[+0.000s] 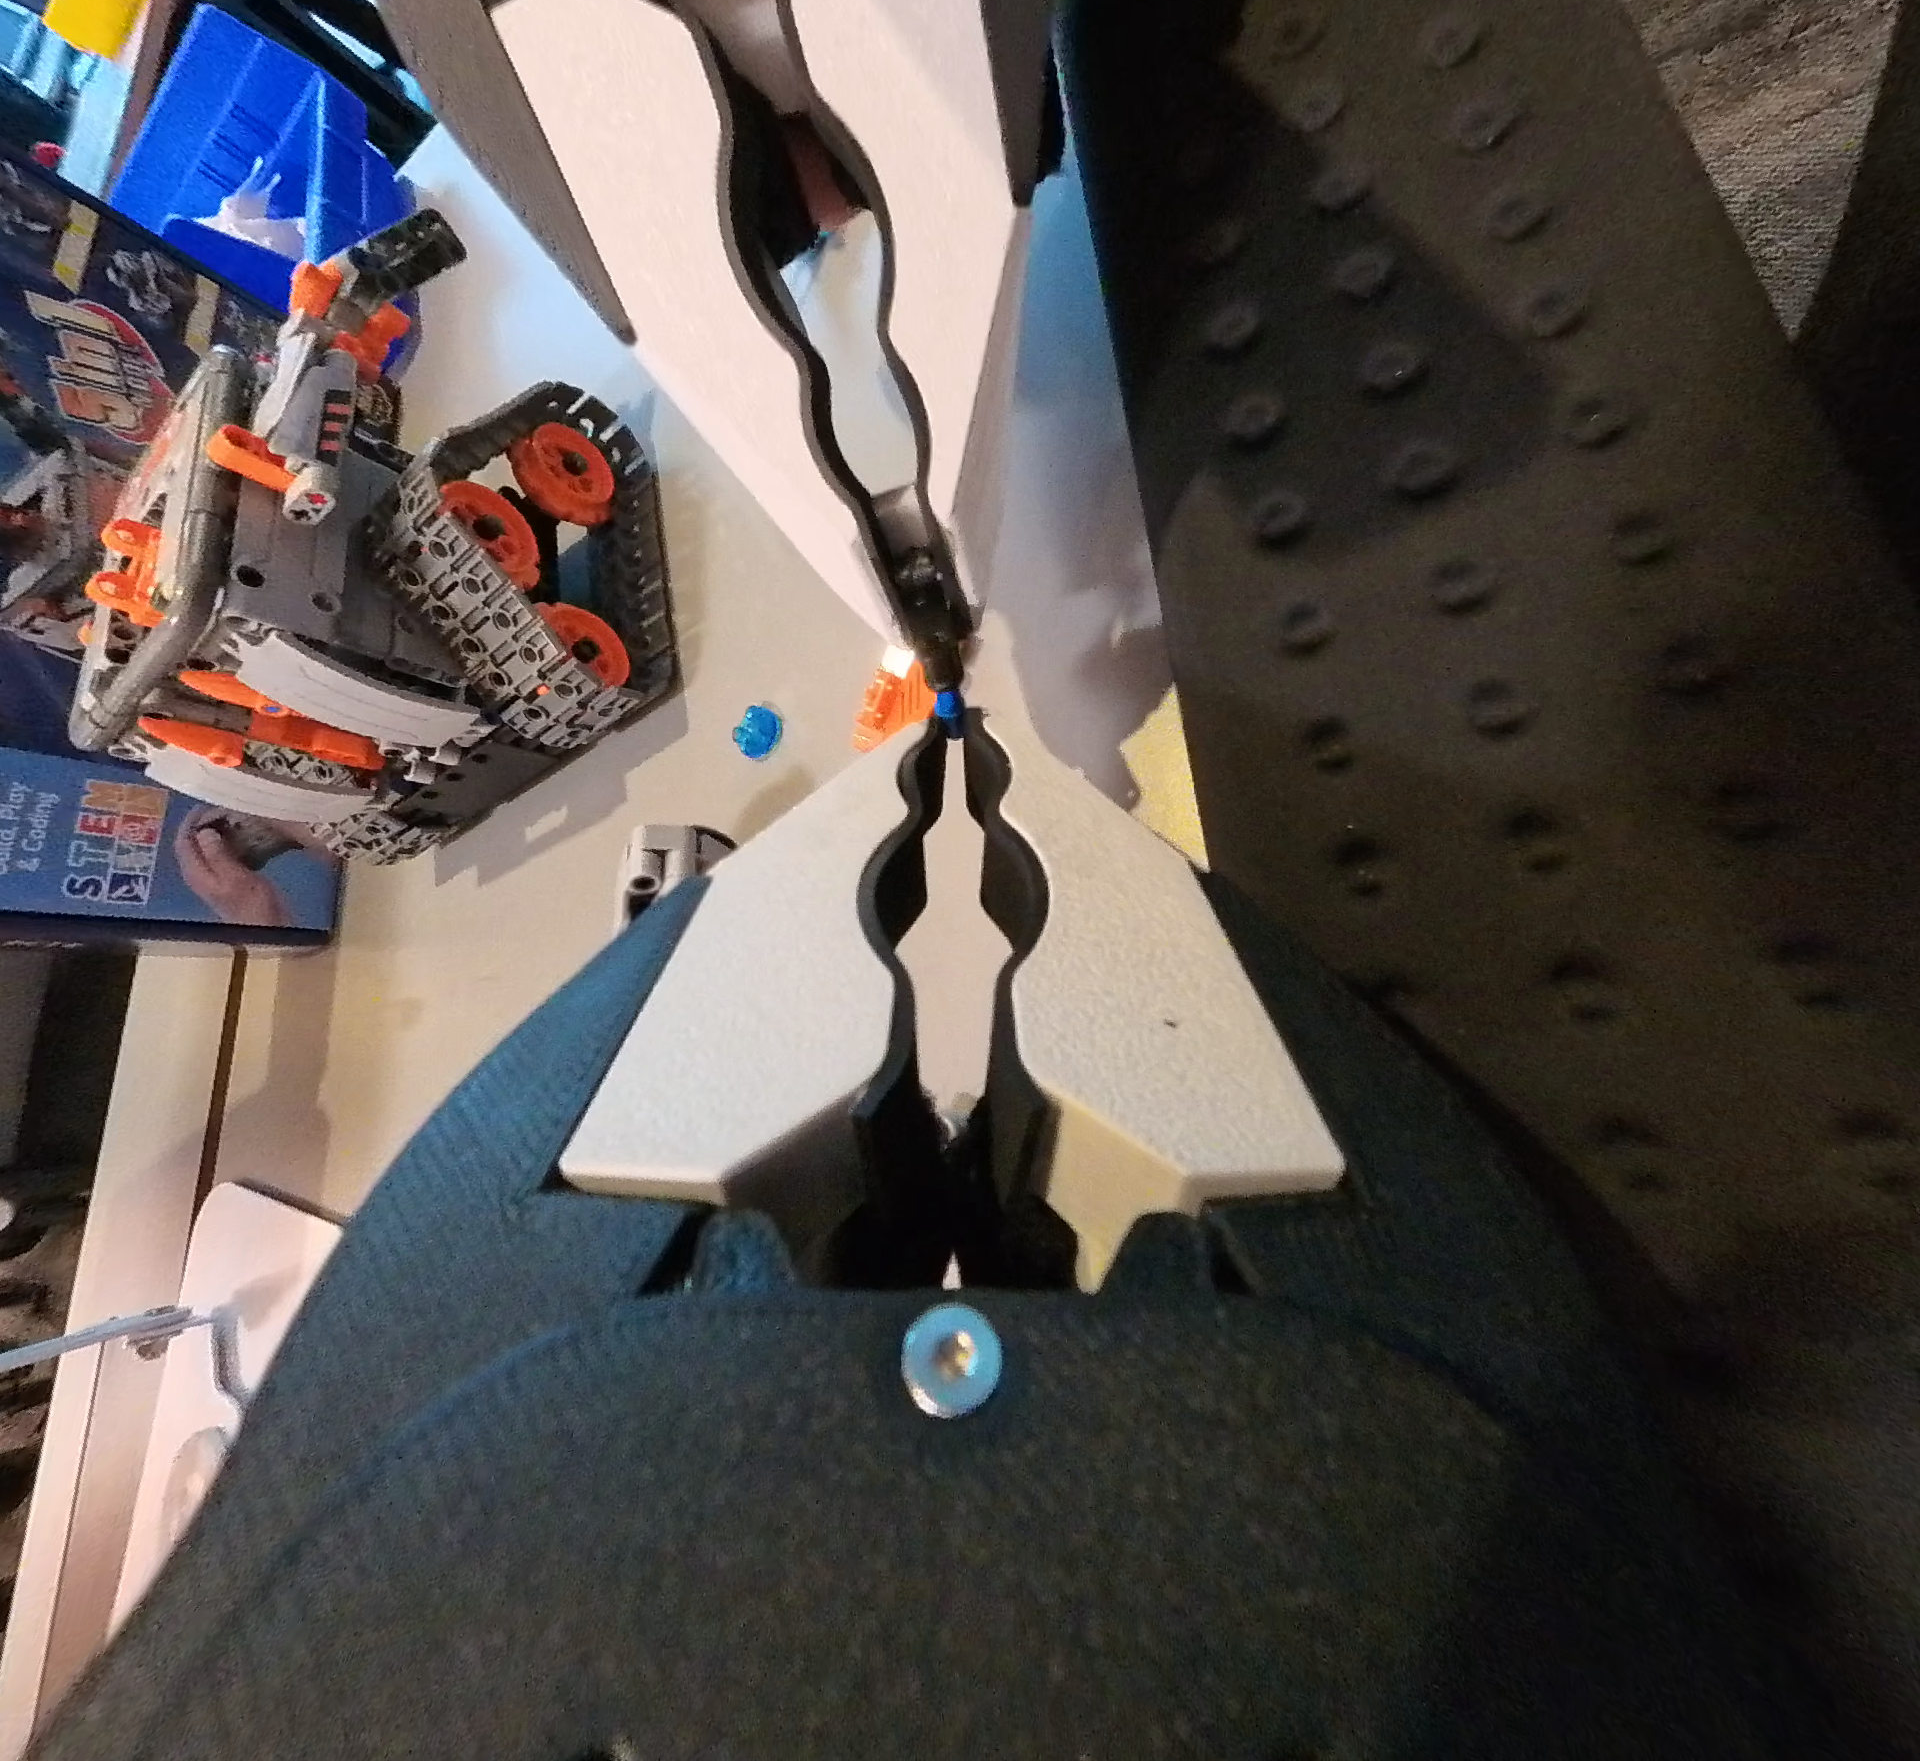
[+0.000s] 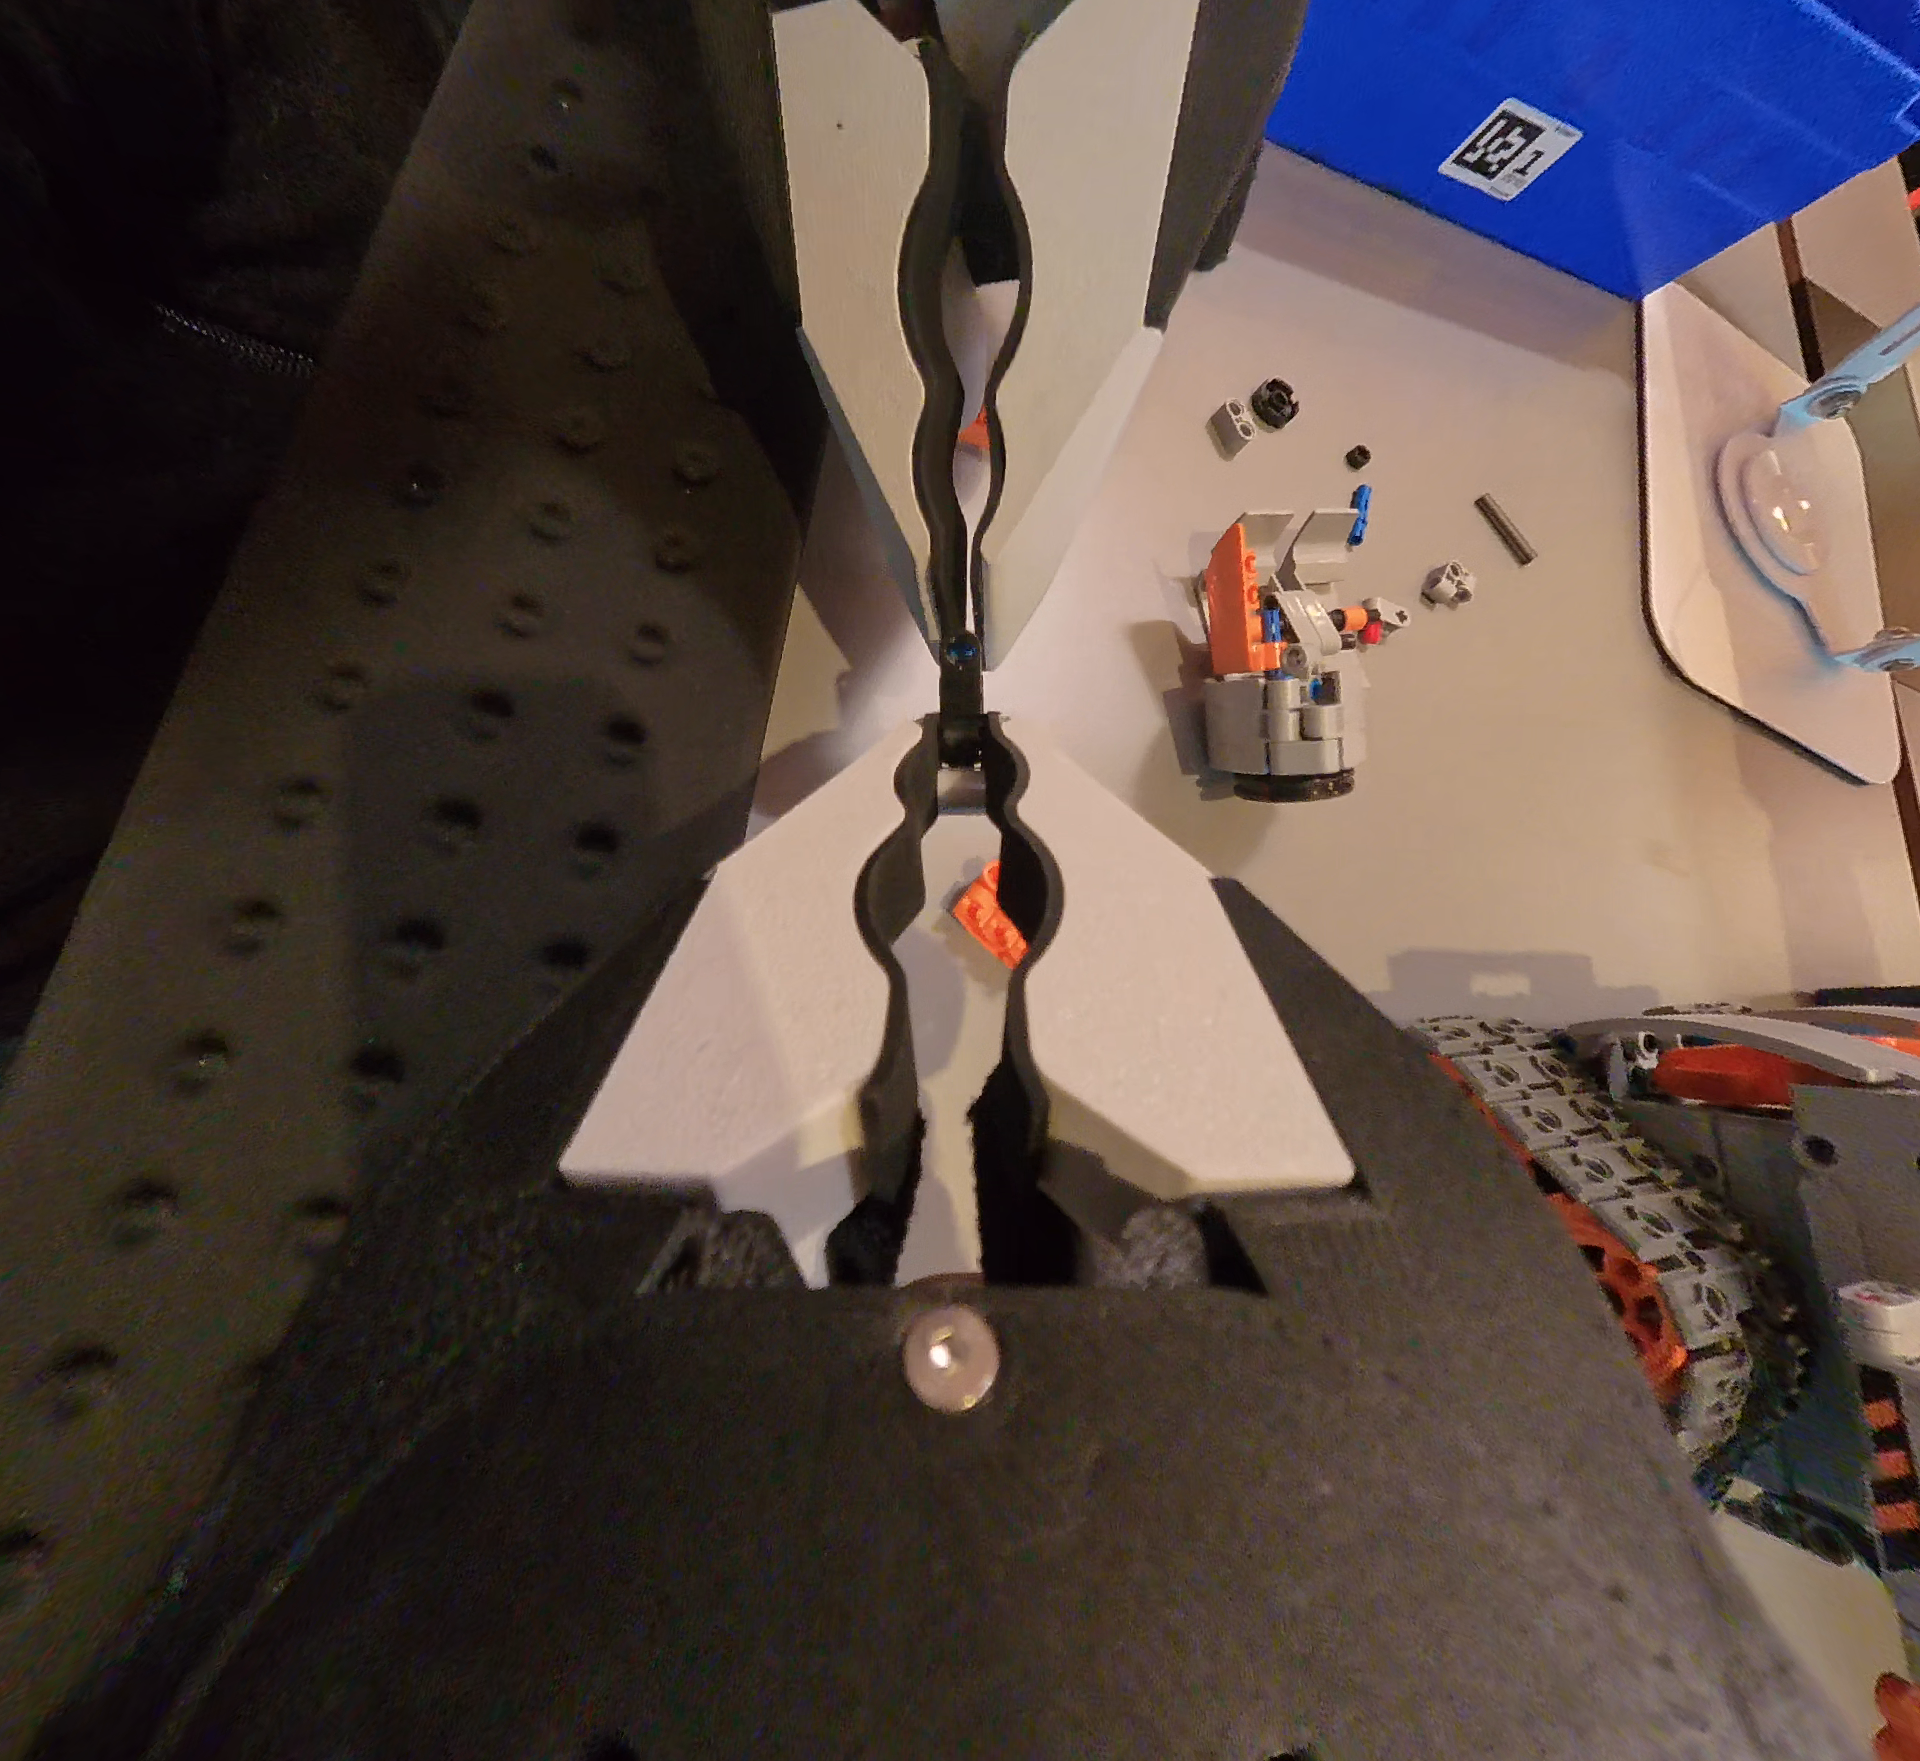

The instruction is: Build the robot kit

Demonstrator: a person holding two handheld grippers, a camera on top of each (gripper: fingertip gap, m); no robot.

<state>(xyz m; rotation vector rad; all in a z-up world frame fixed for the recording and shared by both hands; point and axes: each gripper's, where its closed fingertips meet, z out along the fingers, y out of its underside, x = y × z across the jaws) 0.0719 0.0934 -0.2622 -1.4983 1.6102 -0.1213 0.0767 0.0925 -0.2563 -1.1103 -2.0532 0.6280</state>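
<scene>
Left tool [image 1: 951, 740] pinches small blue peg [image 1: 948, 705]; right tool [image 2: 961, 743] pinches black toy brick beam [image 2: 958, 693]; tips meet above white surface [image 2: 1455, 880]; orange-grey tracked toy [image 1: 416, 610] nearby.

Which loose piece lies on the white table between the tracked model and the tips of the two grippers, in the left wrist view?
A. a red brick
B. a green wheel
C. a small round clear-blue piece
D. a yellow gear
C: the small round clear-blue piece lies alone on the white table, between the tracked model and the left gripper, whose tips meet the right gripper.
</scene>
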